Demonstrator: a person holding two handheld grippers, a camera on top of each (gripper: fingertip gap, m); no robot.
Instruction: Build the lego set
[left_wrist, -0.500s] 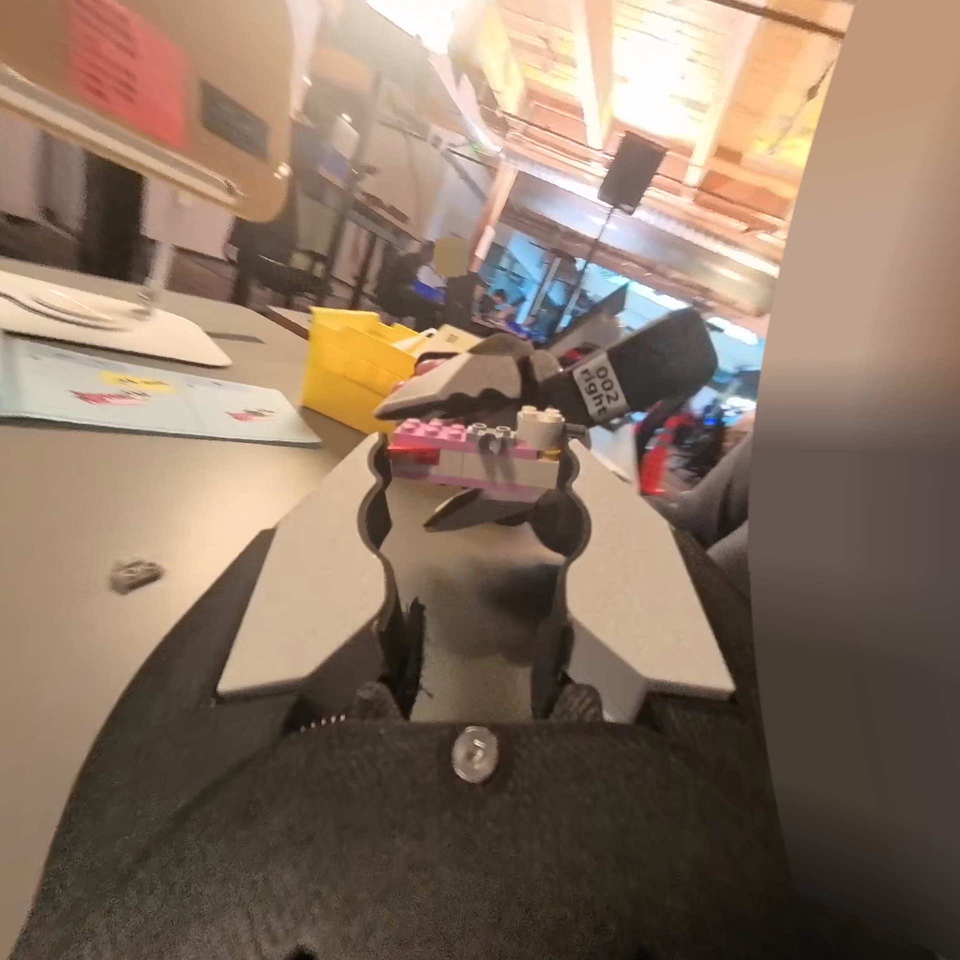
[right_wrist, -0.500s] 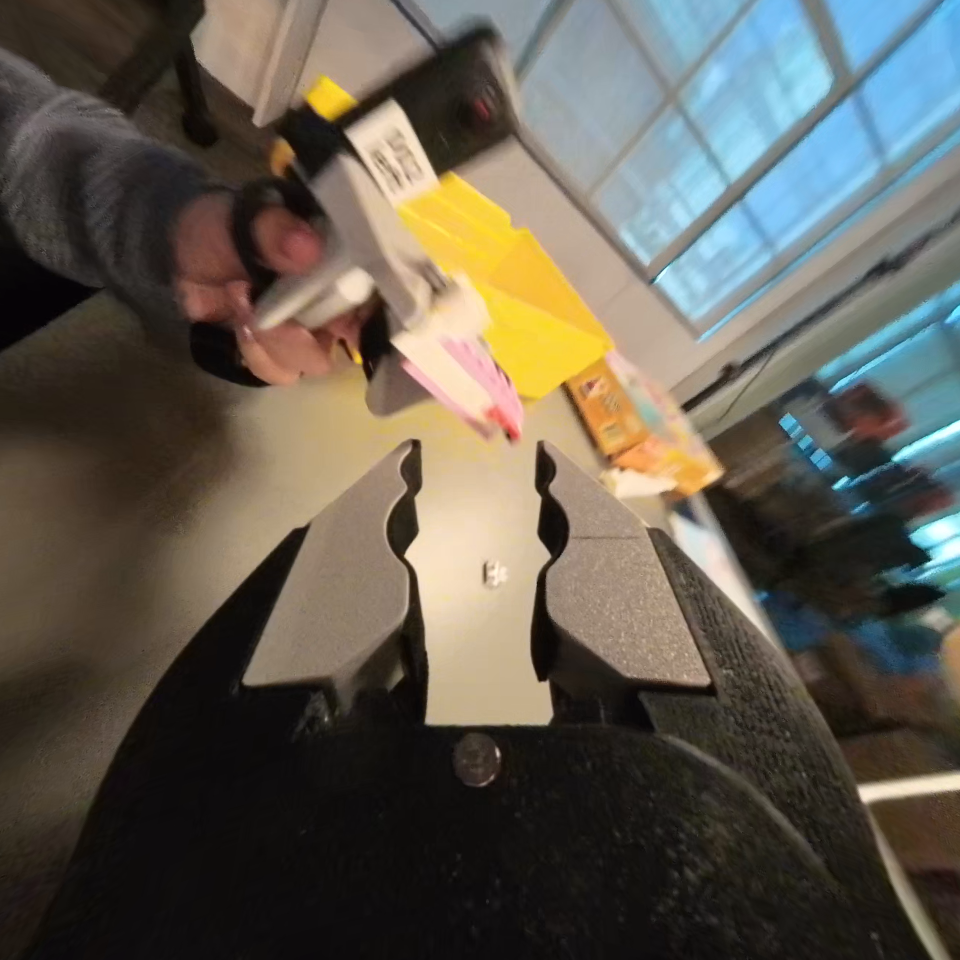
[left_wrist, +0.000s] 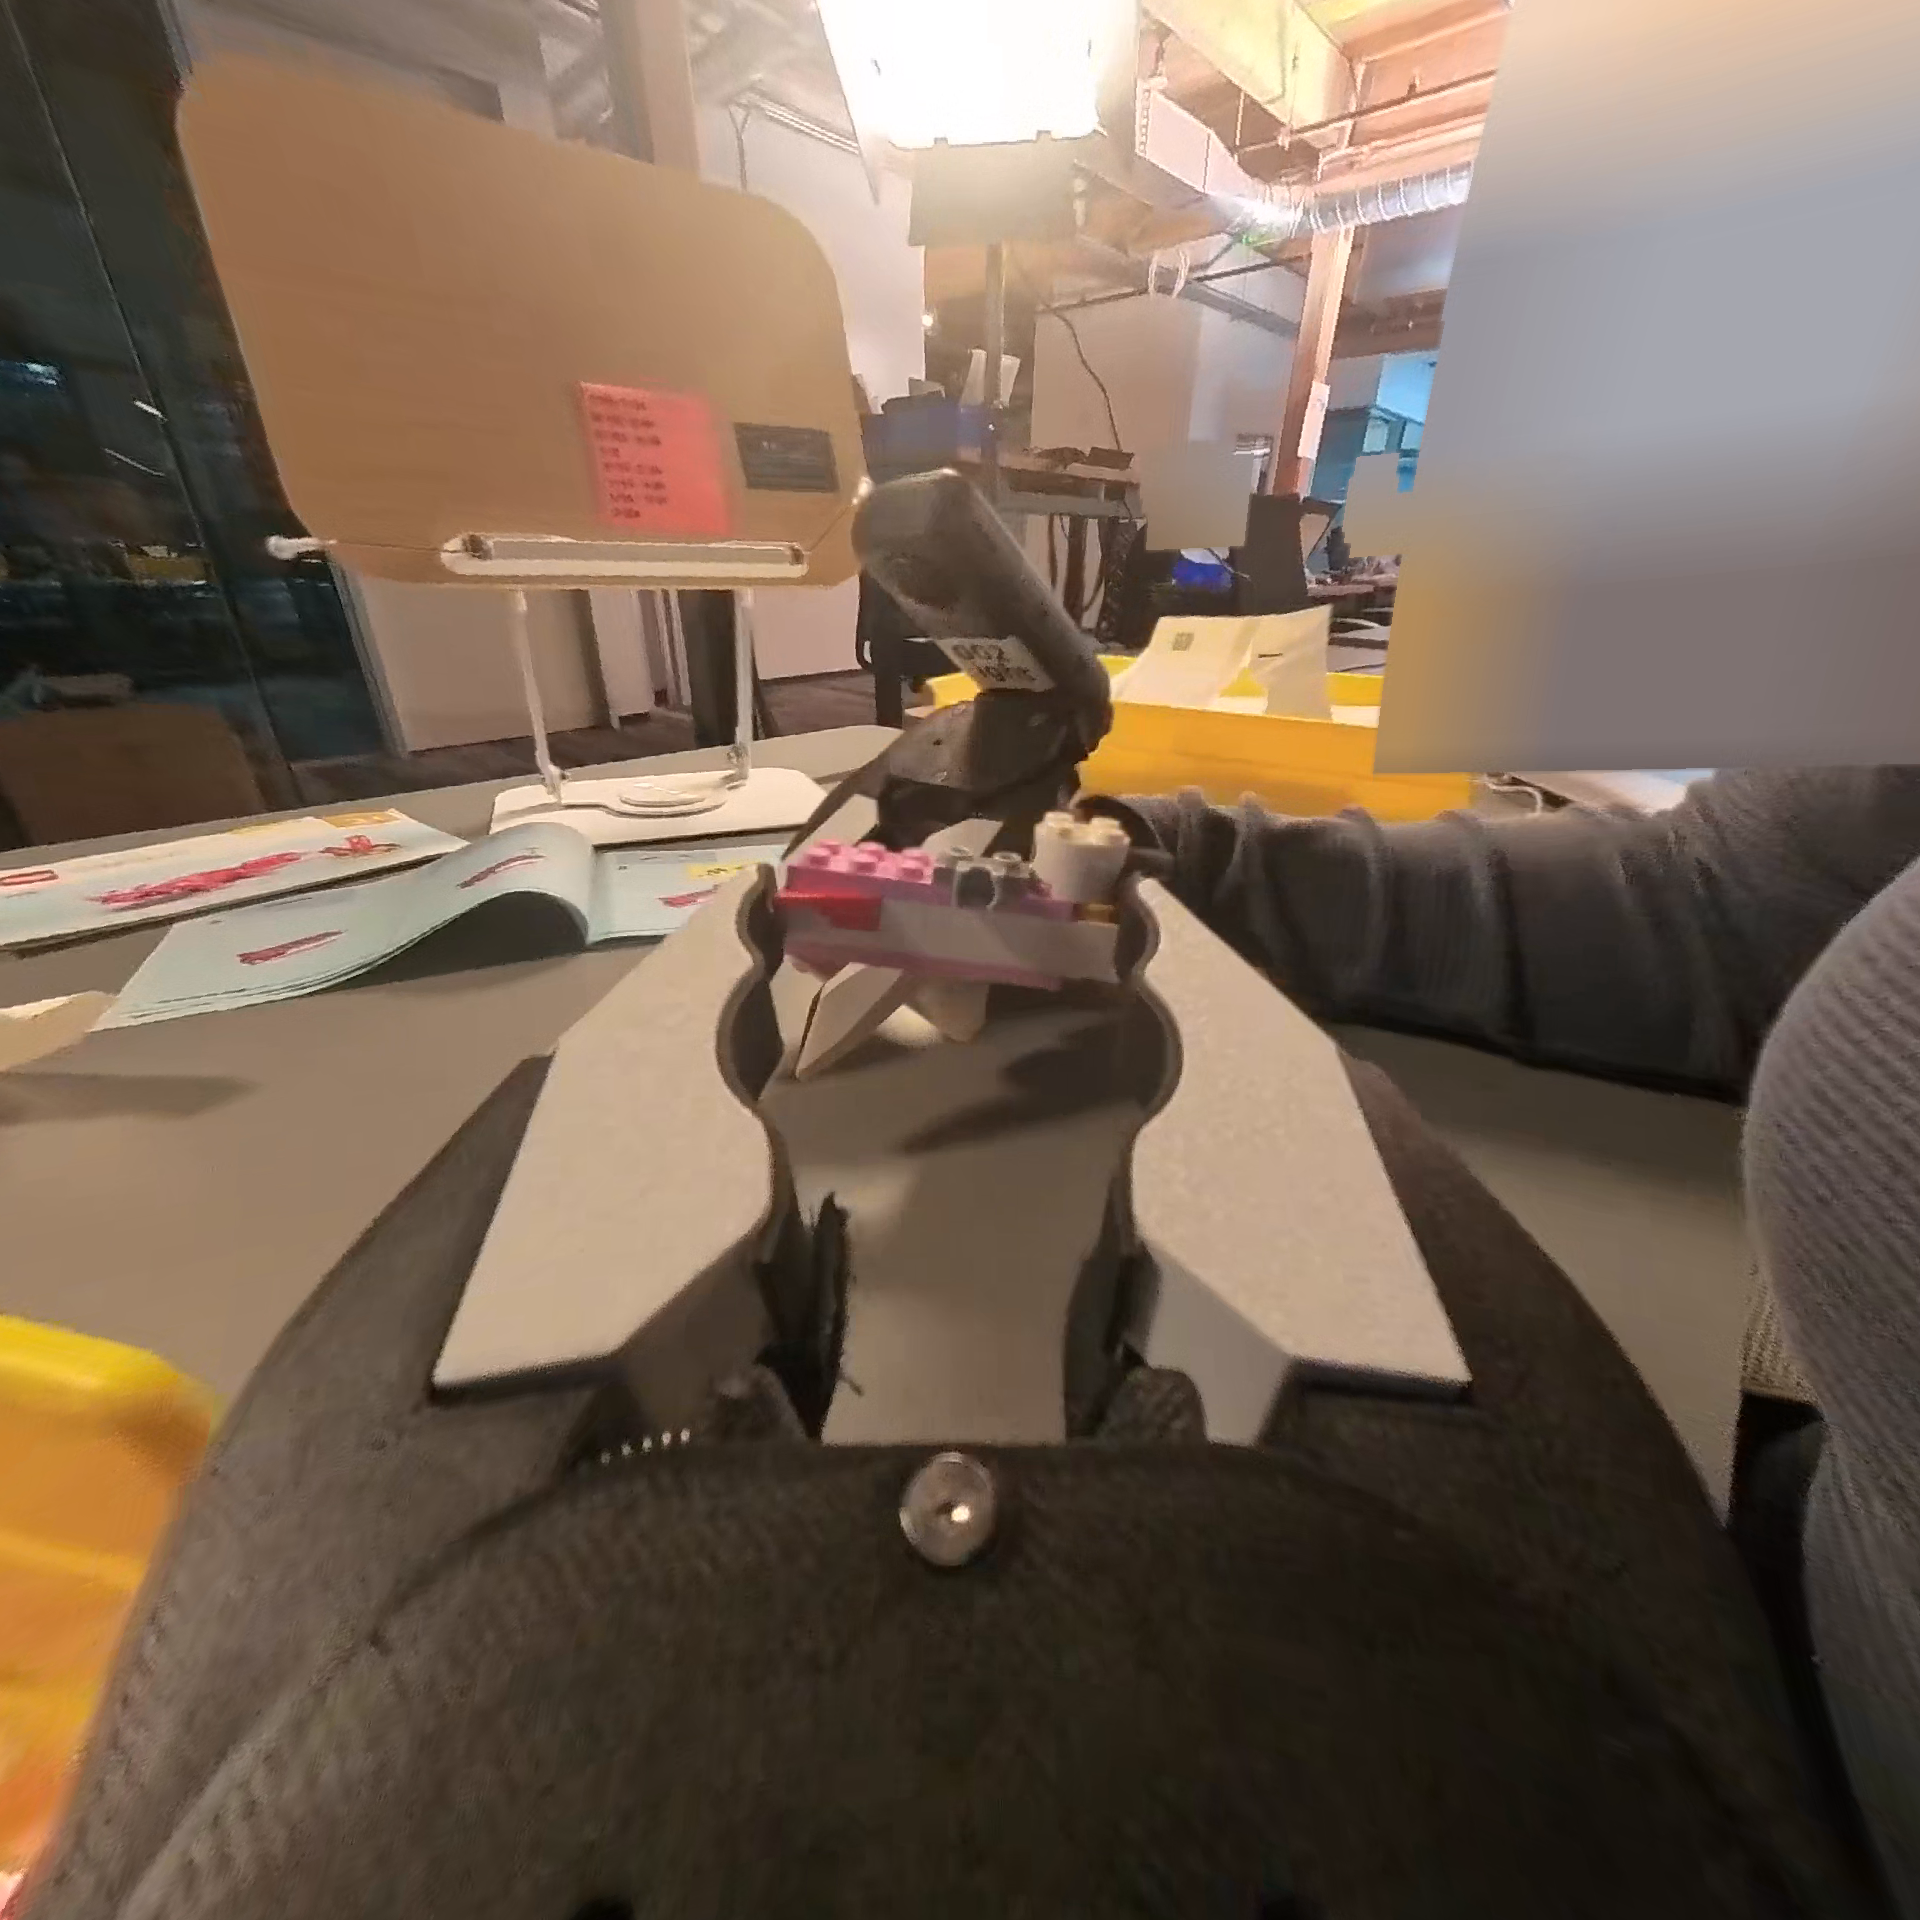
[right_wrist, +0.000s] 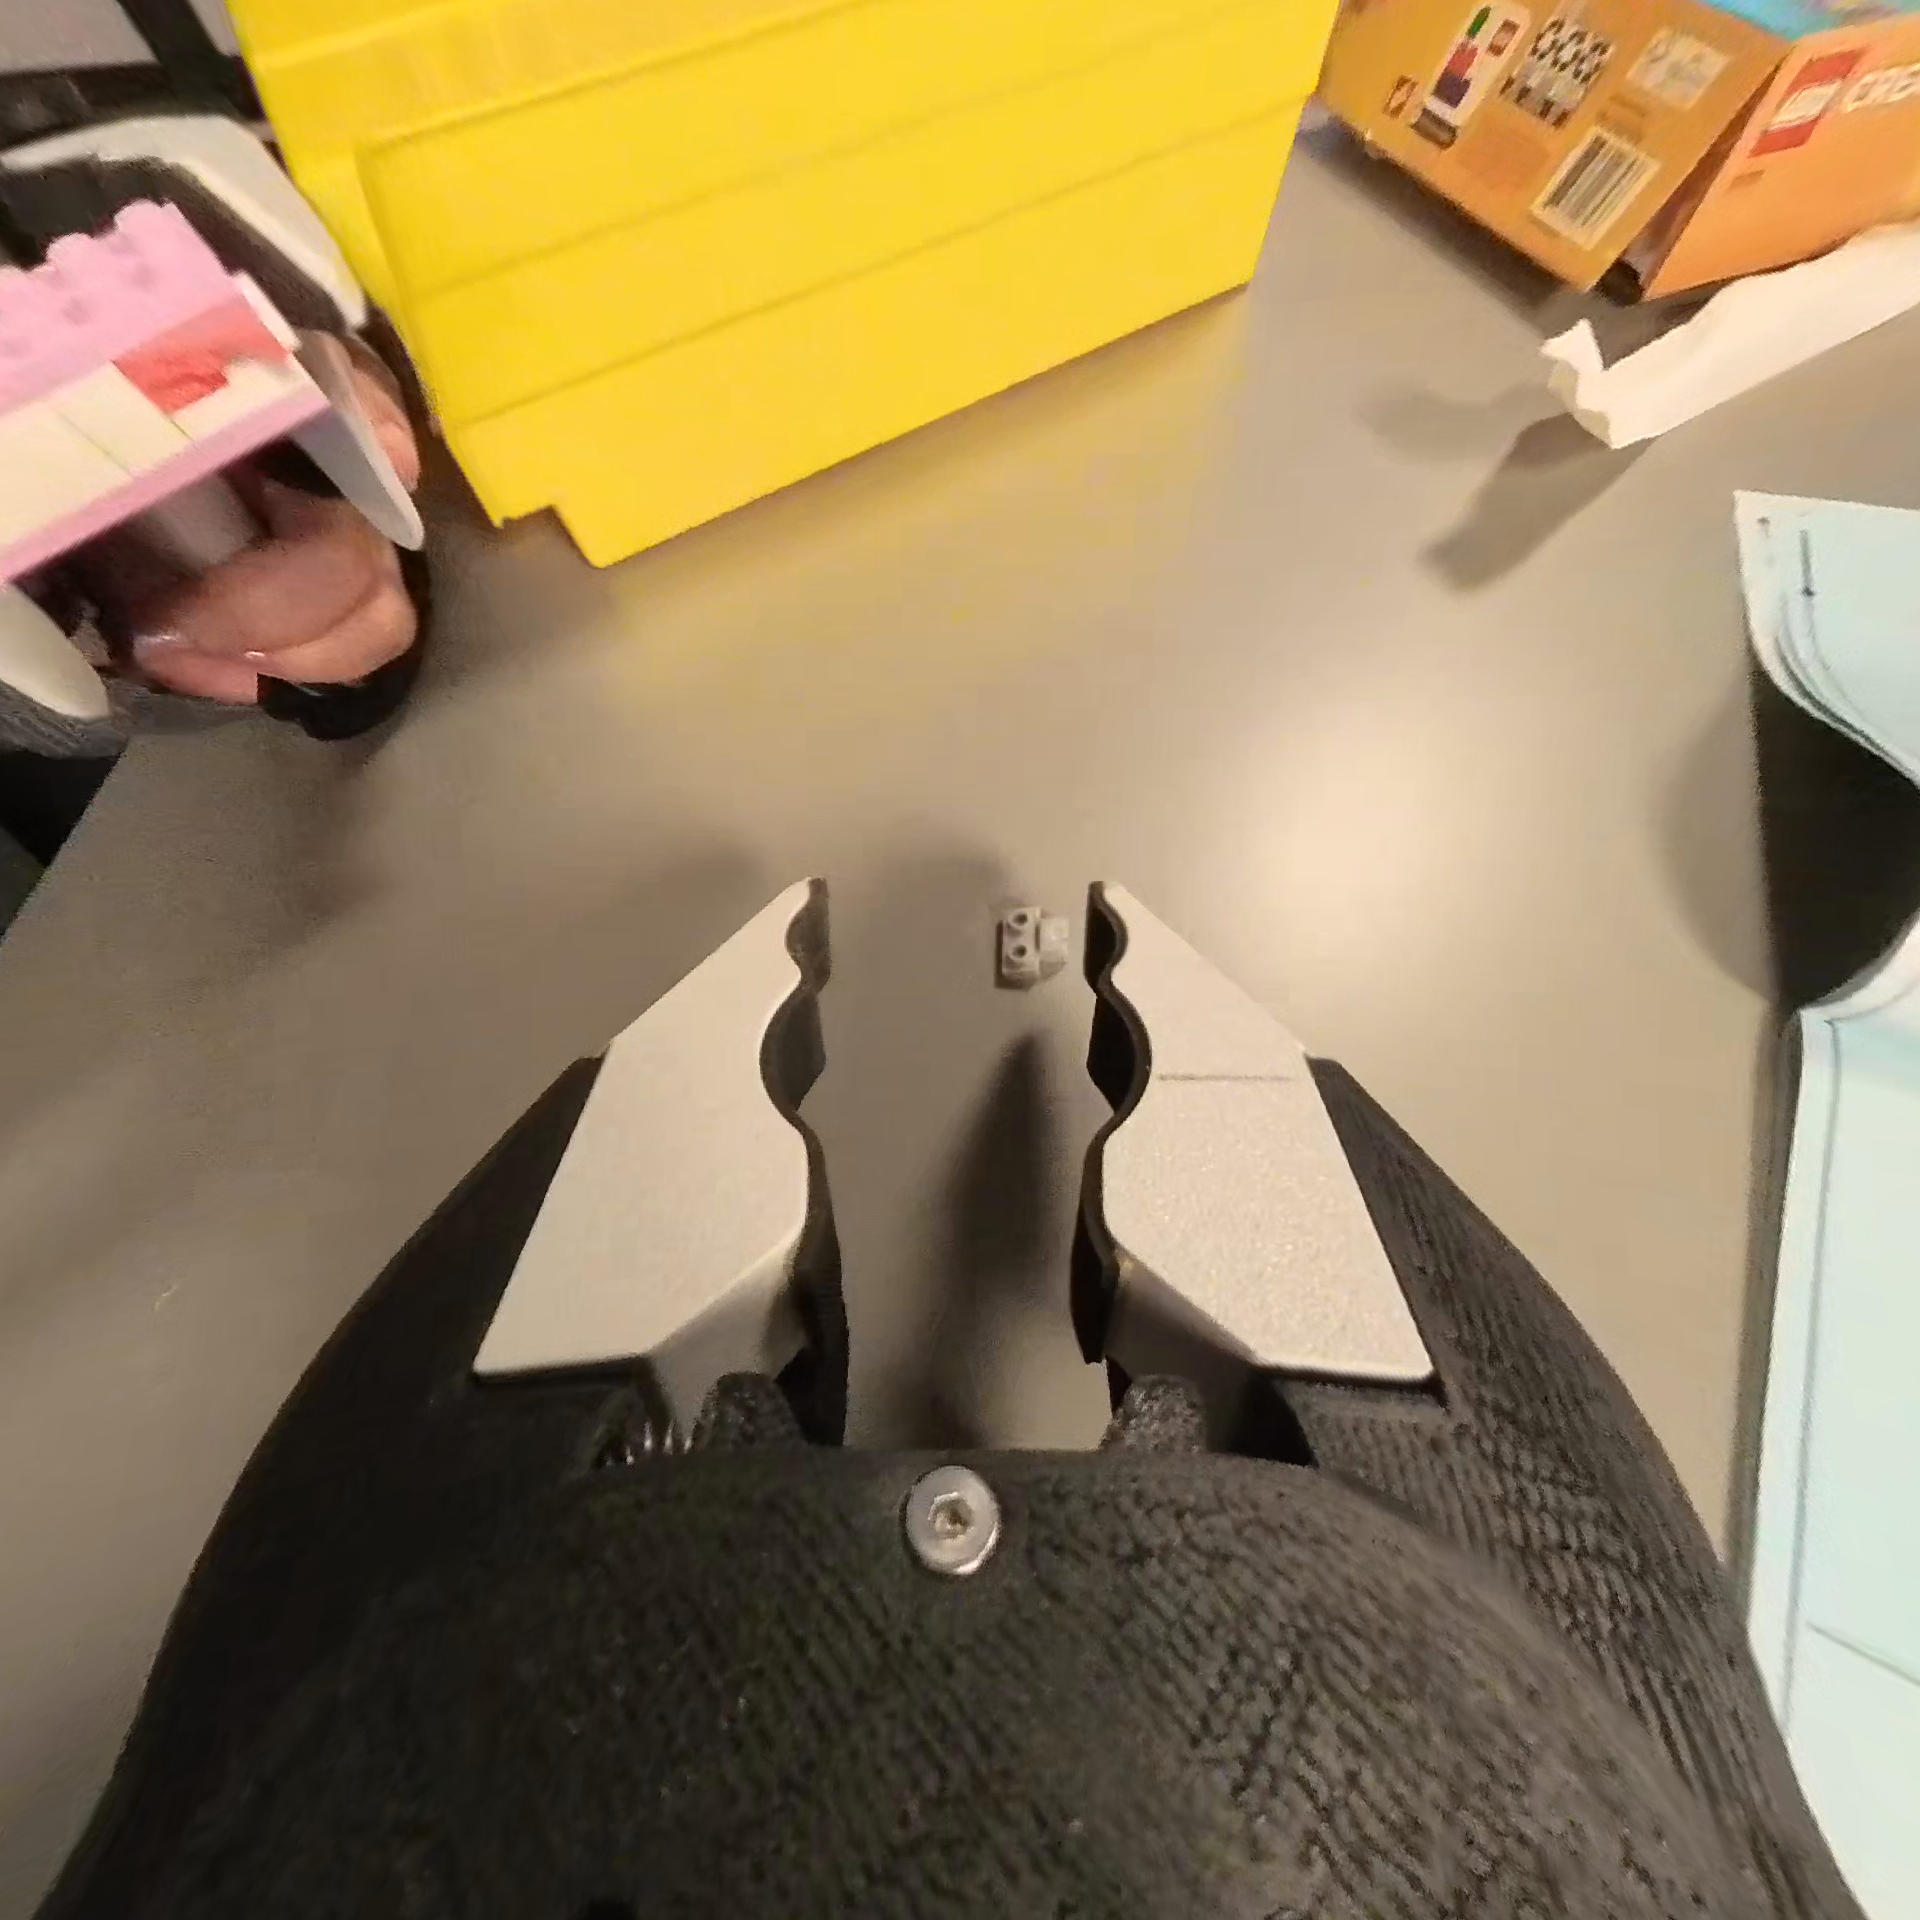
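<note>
Left tool (left_wrist: 951, 904), centre of the left wrist view: set wide but closed onto a small brick assembly (left_wrist: 935, 935), one fingertip pressed to each end. Pink studded bricks on top, red and white underneath, a pale pink plate at the base, a little grey stud piece and a white round brick toward the right end. Held up off the desk (right_wrist: 727, 727), roughly level, with a slight tilt. Same assembly visible at the upper left edge of the right wrist view, a hand (right_wrist: 281, 613) just below it.

Right tool (right_wrist: 956, 904), centre of the right wrist view: fingers apart, holding nothing. Points down at the desk, over a small grey piece (right_wrist: 1029, 945) with two studs. Lies flat on the desk between the fingertips, much nearer the right one, apart from both pads as far as can be seen.

Around them:
- A yellow bin (right_wrist: 790, 260) across the top of the right wrist view, just beyond the hand.
- Printed cardboard boxes (right_wrist: 1558, 125) at the upper right, with a sheet of white paper (right_wrist: 1714, 353) below them.
- An open pale blue booklet (left_wrist: 416, 914) left of centre in the left wrist view, flat on the desk.
- A wooden book stand (left_wrist: 520, 364) at the upper left there, its underside toward the camera.

Judging from how things lie: several bricks joined into one body, the grey piece loose and ungrasped.
</note>
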